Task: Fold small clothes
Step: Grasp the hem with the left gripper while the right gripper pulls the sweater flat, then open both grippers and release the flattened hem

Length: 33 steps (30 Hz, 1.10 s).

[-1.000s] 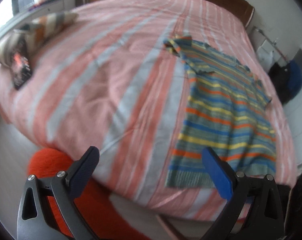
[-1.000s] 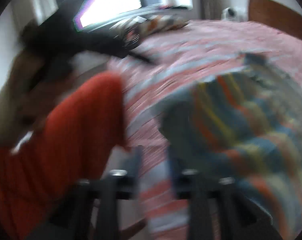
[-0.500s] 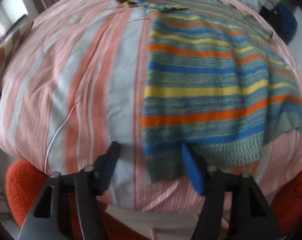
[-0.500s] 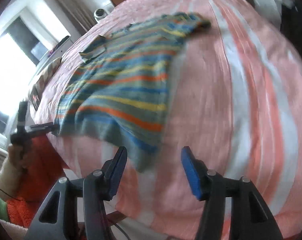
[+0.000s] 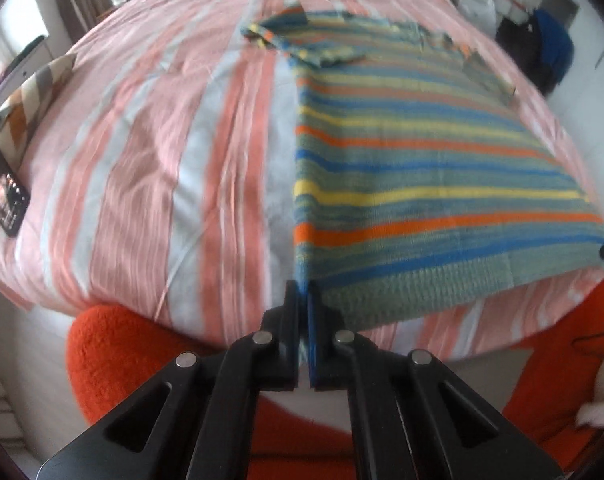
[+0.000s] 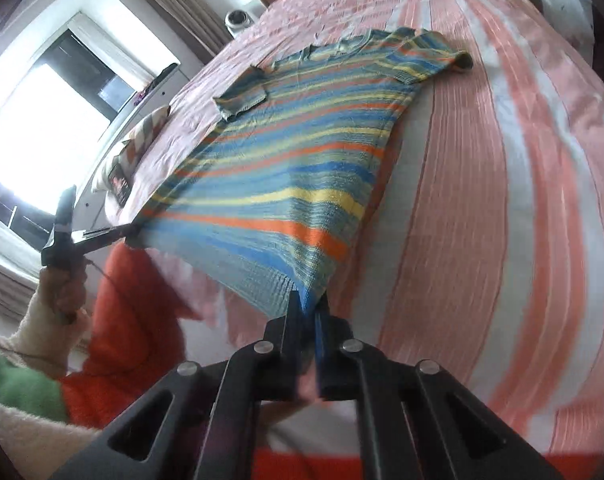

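A small striped knit shirt (image 5: 414,168) in blue, yellow, orange and grey-green lies spread on the bed, collar far, hem near me; it also shows in the right wrist view (image 6: 286,184). My left gripper (image 5: 304,292) is shut on the hem's left corner. My right gripper (image 6: 308,304) is shut on the hem's right corner. The hem edge is stretched taut between the two and lifted a little off the bed. In the right wrist view the left gripper (image 6: 136,230) shows at the far corner, held by a hand.
The bed (image 5: 162,152) has a pink, white and orange striped cover. A patterned pillow (image 5: 34,92) and a dark phone (image 5: 4,192) lie at its left edge. An orange fuzzy cushion (image 5: 142,356) sits below the bed's near edge. Dark bags (image 5: 538,52) stand at far right.
Both grippers were open just short of the hem half a second ago. Now both have shut on its corners, and the hem is pulled straight and raised.
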Available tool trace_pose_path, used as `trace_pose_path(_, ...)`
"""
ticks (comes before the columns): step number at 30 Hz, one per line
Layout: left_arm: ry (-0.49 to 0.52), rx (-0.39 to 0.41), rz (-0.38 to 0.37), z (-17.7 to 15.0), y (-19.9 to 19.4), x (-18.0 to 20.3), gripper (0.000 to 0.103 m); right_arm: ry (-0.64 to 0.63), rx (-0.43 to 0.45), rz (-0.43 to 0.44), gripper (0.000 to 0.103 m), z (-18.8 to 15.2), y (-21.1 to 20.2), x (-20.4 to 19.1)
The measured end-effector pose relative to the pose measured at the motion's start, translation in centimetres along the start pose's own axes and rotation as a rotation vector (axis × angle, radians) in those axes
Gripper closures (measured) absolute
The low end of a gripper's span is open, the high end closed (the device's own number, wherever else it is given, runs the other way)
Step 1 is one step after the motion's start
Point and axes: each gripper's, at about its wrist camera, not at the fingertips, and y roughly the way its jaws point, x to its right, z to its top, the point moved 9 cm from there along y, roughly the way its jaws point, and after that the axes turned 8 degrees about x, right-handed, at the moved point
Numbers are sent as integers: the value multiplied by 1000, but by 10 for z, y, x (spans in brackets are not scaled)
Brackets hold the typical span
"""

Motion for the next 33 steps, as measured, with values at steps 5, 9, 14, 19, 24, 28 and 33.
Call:
trace_pose_path(5,-28,-143,48,-26,49,-2,103,26,-111,-141,98,-24,46,30)
trace_pose_path(9,-31,-167,131,-24,80,1,101,113,-162,-202,98,-33,85,63)
trace_pose_path(14,-27,-165,146,-19,80,-1,81,120,-159,-205,97,-26,90,64)
trace_pose_path(19,-69,-53,116,0,32,-12,46,152,-158,-219,59,-31,52,73)
trace_pose_path(24,-117,228,89,68,-18,-14,16,-179,63,-507,56,55,-7,66)
trace_pose_path(28,-143,354,91,112,1,-1,16,-403,195,-409,43,155,16,38)
trace_pose_path(33,-214,297,49,94,22,18,16,-521,111,-358,43,219,116,58)
